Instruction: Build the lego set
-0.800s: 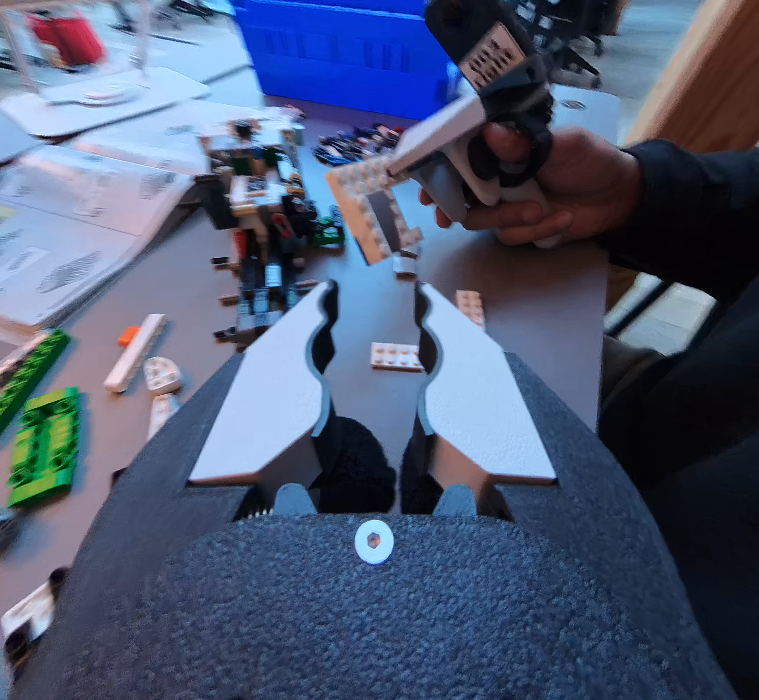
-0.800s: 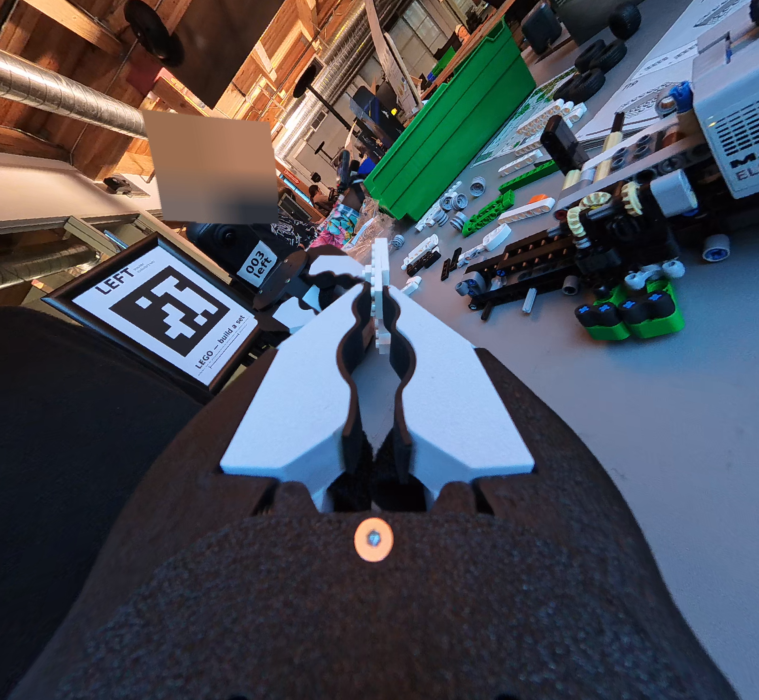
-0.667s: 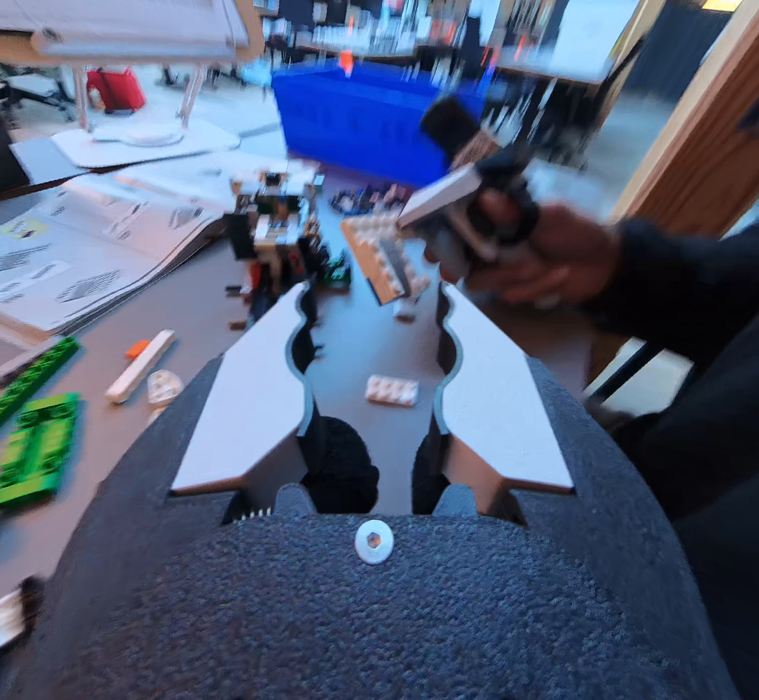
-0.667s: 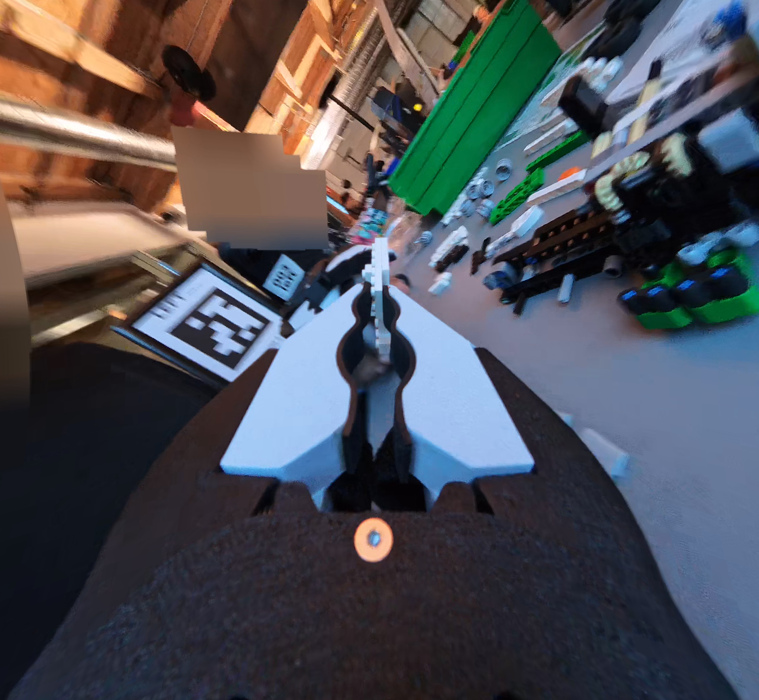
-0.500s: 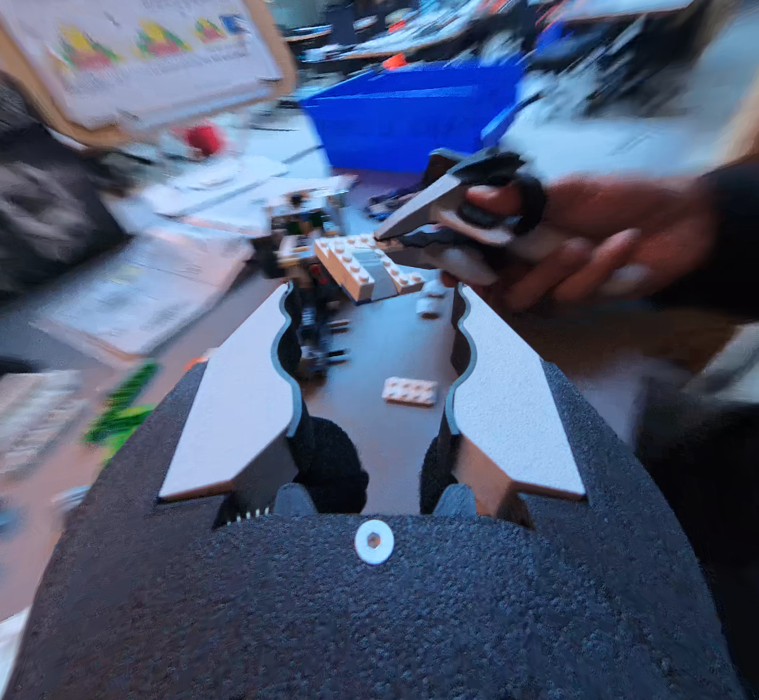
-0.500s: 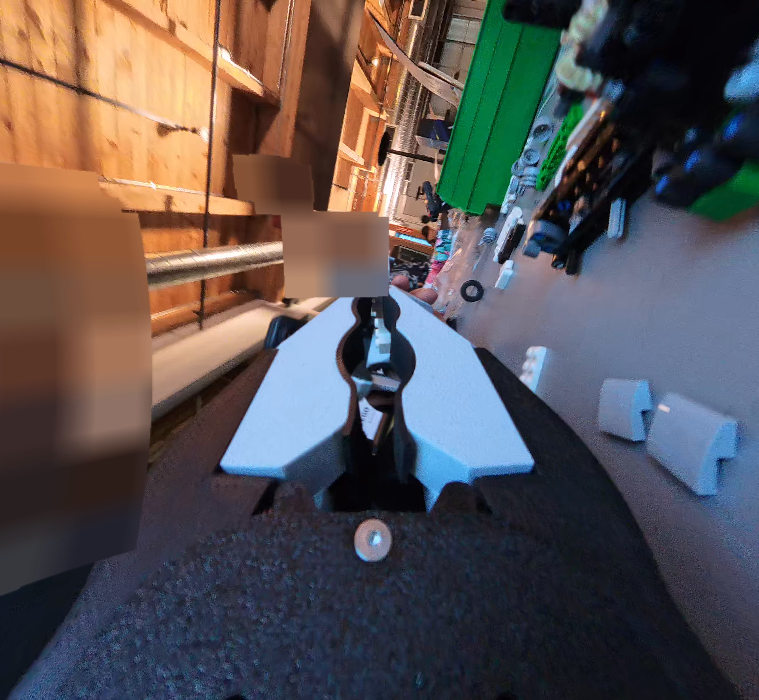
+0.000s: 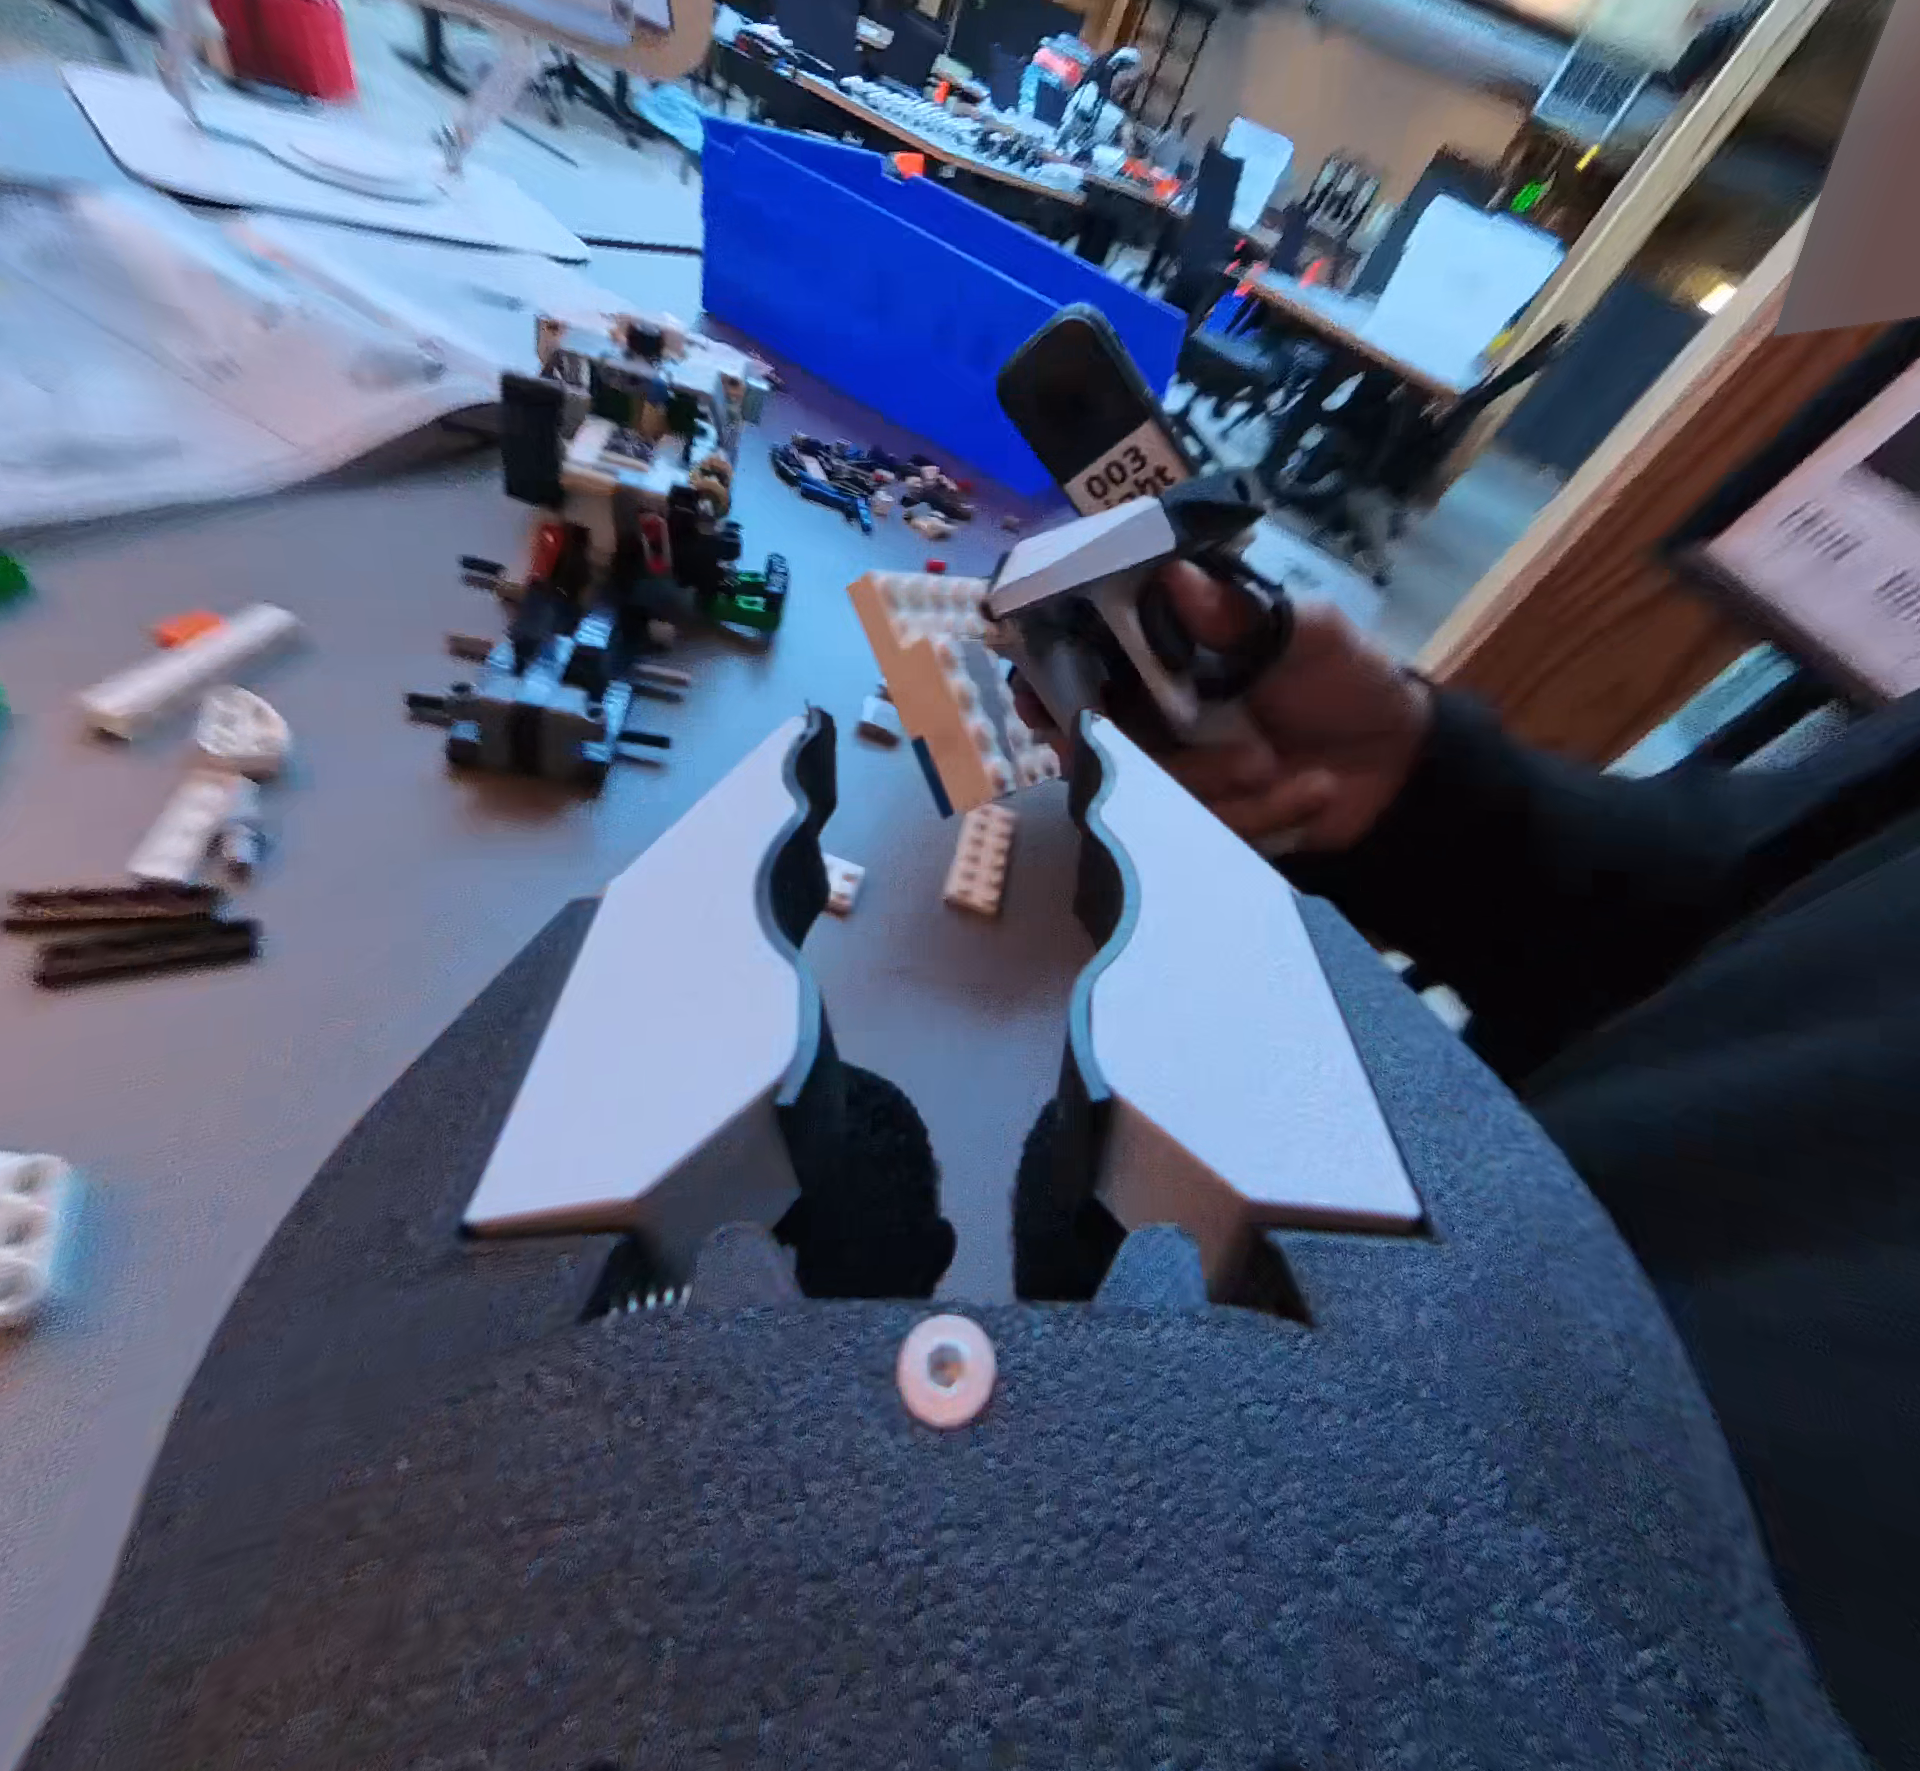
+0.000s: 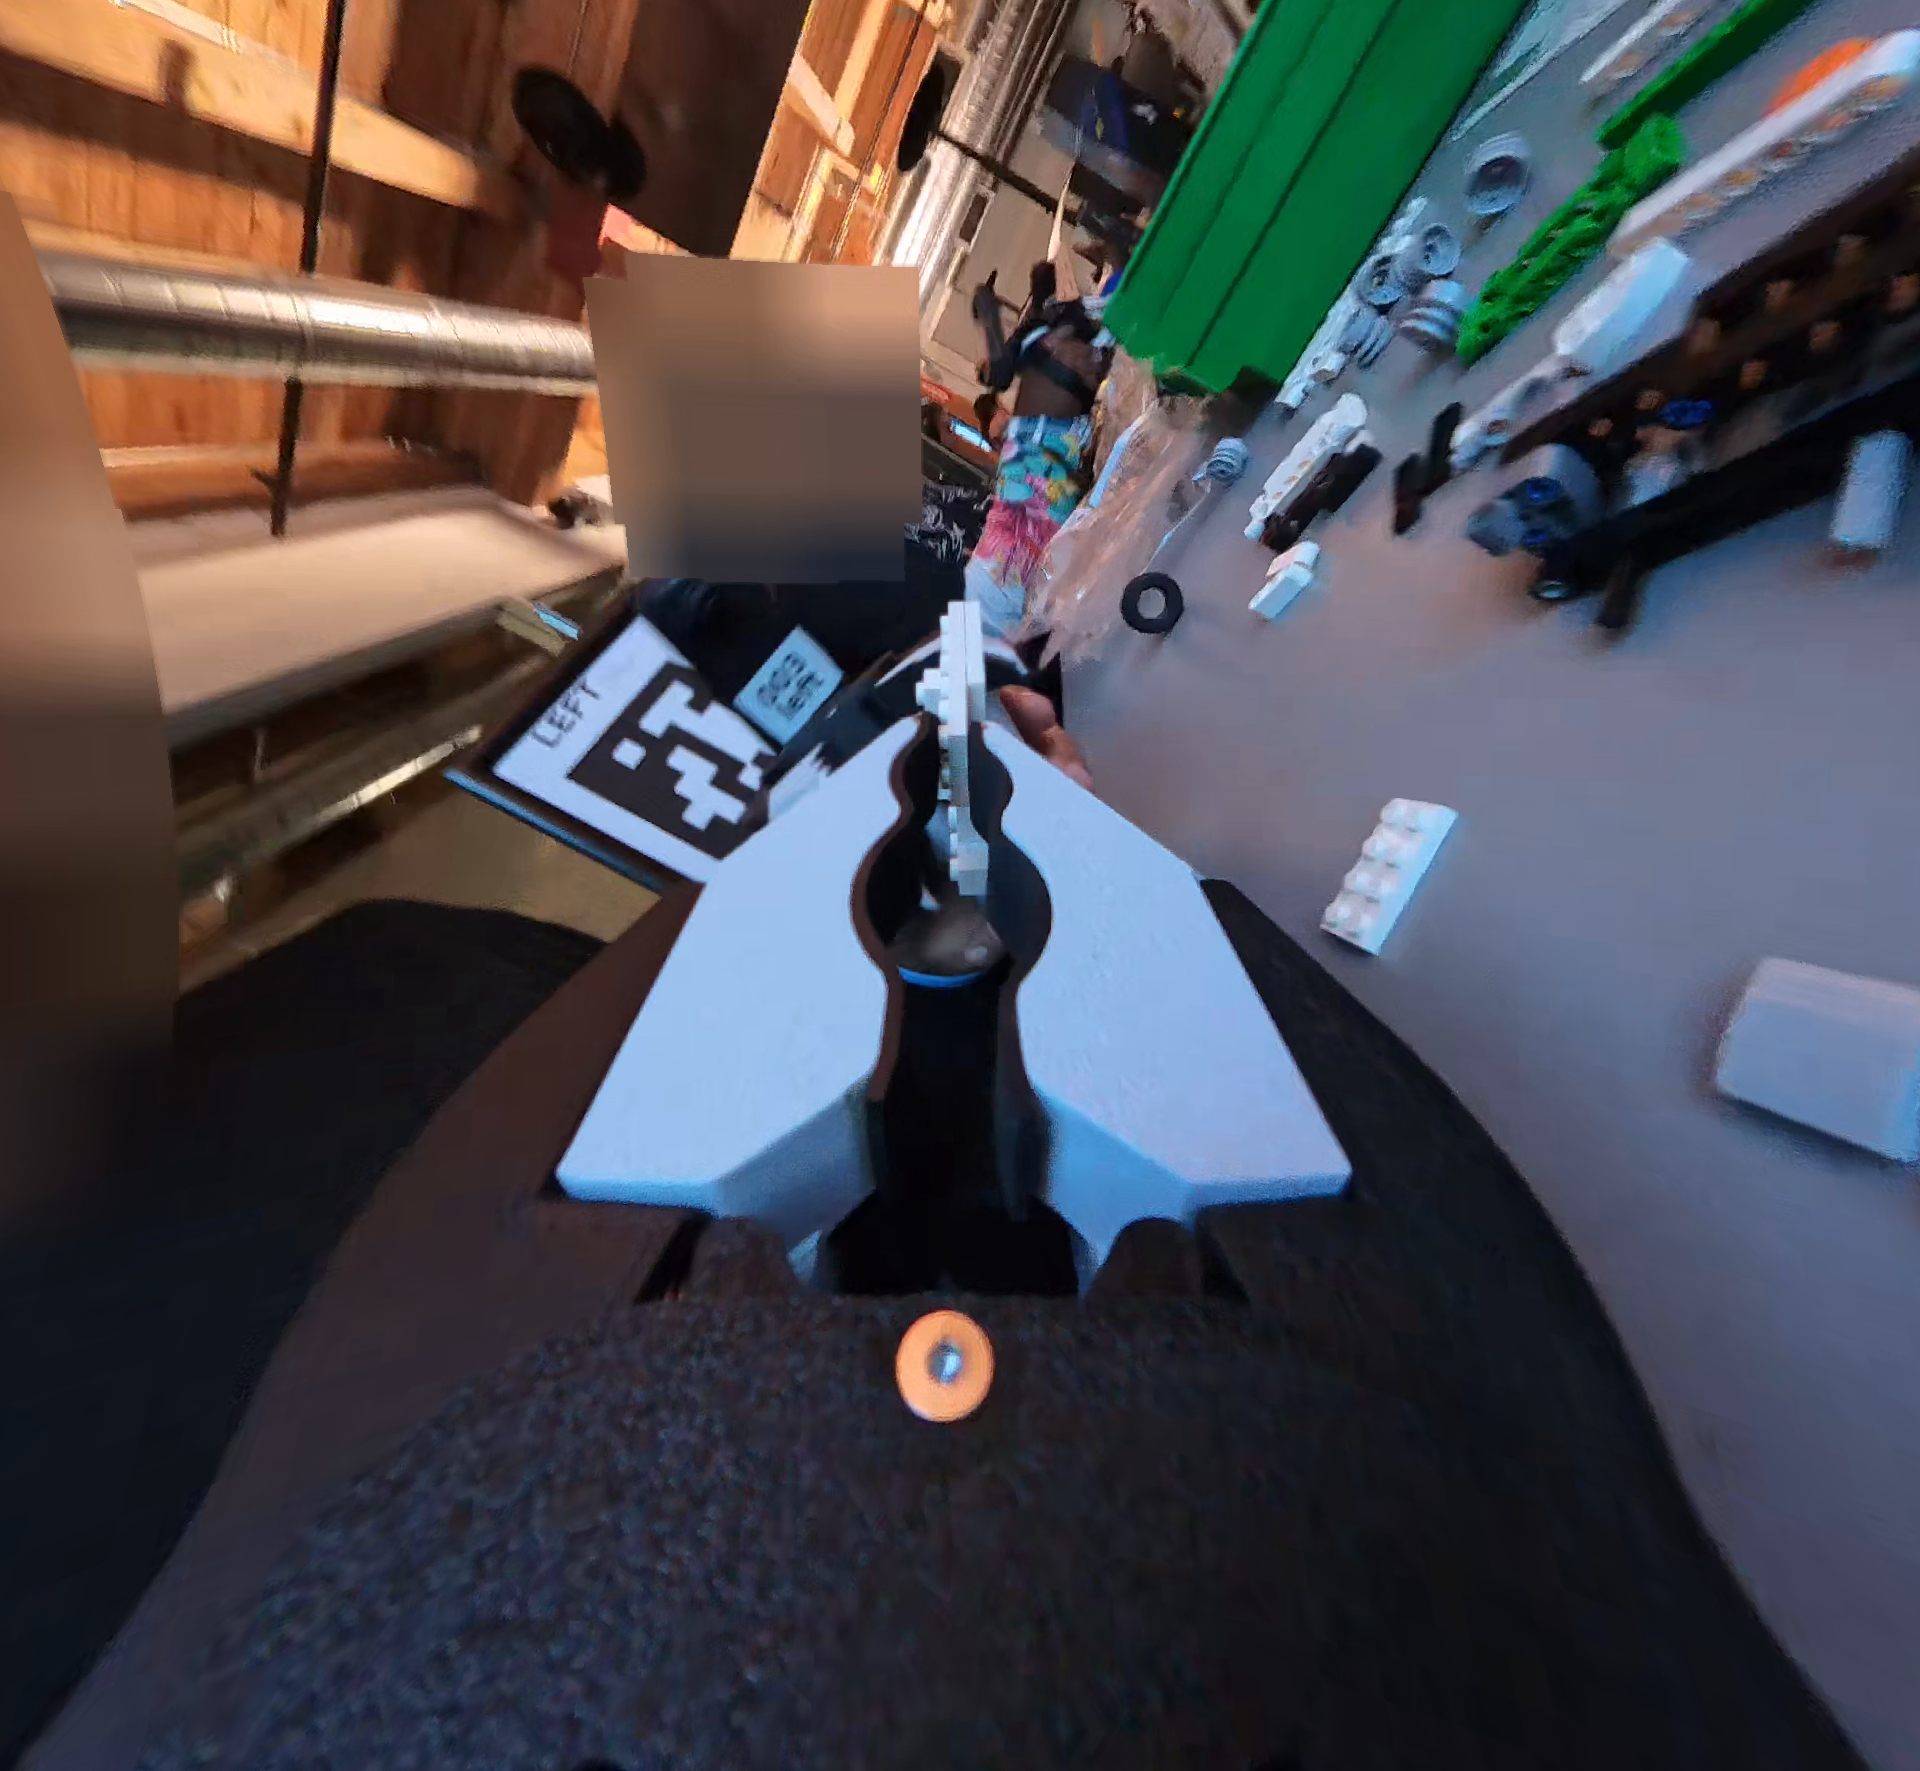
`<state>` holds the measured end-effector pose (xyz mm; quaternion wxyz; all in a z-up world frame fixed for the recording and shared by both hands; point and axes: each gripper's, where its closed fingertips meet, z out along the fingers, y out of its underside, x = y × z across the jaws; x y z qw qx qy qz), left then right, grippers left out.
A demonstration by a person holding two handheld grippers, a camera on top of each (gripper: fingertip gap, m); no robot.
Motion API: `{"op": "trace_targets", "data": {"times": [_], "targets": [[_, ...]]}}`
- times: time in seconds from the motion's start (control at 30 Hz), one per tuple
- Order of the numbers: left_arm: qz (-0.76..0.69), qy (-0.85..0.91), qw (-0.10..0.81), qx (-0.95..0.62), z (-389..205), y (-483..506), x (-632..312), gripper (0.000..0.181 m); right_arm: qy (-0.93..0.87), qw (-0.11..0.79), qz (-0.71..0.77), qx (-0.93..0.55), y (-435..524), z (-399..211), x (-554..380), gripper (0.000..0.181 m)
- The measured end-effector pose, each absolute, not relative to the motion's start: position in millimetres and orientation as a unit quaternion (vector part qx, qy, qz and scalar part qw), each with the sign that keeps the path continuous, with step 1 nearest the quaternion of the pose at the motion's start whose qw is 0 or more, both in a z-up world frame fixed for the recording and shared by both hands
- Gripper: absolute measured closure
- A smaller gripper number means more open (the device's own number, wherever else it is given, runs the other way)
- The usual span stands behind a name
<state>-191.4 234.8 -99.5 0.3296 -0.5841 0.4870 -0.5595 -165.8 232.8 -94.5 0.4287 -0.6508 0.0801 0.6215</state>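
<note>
right claw (image 8: pixel 961 755) clenched on white studded plate (image 7: pixel 951 682), grey inset, held tilted above bench (image 7: pixel 364 890) | left claw (image 7: pixel 951 765) released, empty

Both grippers have white, wavy-edged fingers (image 7: pixel 686 1025) set in a dark, grainy body with a round washer-headed screw (image 7: pixel 945 1373) behind them. The person's hand (image 7: pixel 1299 734) emerges from a black sleeve (image 7: pixel 1558 848).

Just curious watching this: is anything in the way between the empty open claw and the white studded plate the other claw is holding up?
Nothing visible. The left claw is open, and the white studded plate, clamped in the right claw, hangs just beyond its tips.
</note>
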Motion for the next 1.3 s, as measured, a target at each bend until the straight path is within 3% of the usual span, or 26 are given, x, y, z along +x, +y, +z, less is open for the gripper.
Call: {"op": "trace_targets", "data": {"times": [0.23, 0.37, 0.5, 0.6, 0.67, 0.73, 1.07, 1.2, 1.3], "targets": [[-0.696, 0.399, 0.155, -0.576, -93.2, 220.5, -197.4, 0.161, 0.037, 0.425, 0.625, -0.654, 227.8, -88.5, -183.6, 0.178], [-0.714, 0.380, 0.108, -0.578, -94.1, 219.4, -198.6, 0.167, 0.004, 0.419, 0.611, -0.672, 225.0, -91.6, -191.4, 0.177], [-0.692, 0.398, 0.107, -0.593, -99.6, 228.6, -205.4, 0.168, -0.055, 0.444, 0.542, -0.711, 217.9, -87.6, -169.7, 0.154], [-0.639, 0.429, 0.140, -0.622, -112.0, 242.9, -211.1, 0.167, -0.219, 0.435, 0.368, -0.792, 192.8, -117.5, -151.5, 0.157], [-0.616, 0.444, 0.151, -0.633, -117.8, 248.0, -212.0, 0.167, -0.295, 0.408, 0.244, -0.829, 184.3, -150.1, -138.0, 0.143], [-0.601, 0.451, 0.153, -0.642, -124.1, 249.6, -209.9, 0.167, -0.326, 0.396, 0.184, -0.838, 187.3, -166.7, -131.9, 0.146], [-0.627, 0.419, 0.156, -0.638, -120.1, 247.4, -197.1, 0.167, -0.391, 0.327, 0.183, -0.841, 199.7, -189.0, -149.4, 0.165], [-0.669, 0.352, 0.154, -0.637, -106.5, 257.4, -195.3, 0.167, -0.361, 0.332, 0.195, -0.849, 204.6, -187.5, -153.0, 0.166], [-0.708, 0.262, 0.155, -0.637, -95.7, 269.9, -193.3, 0.167, -0.302, 0.389, 0.223, -0.841, 217.1, -153.5, -159.7, 0.166]]}}
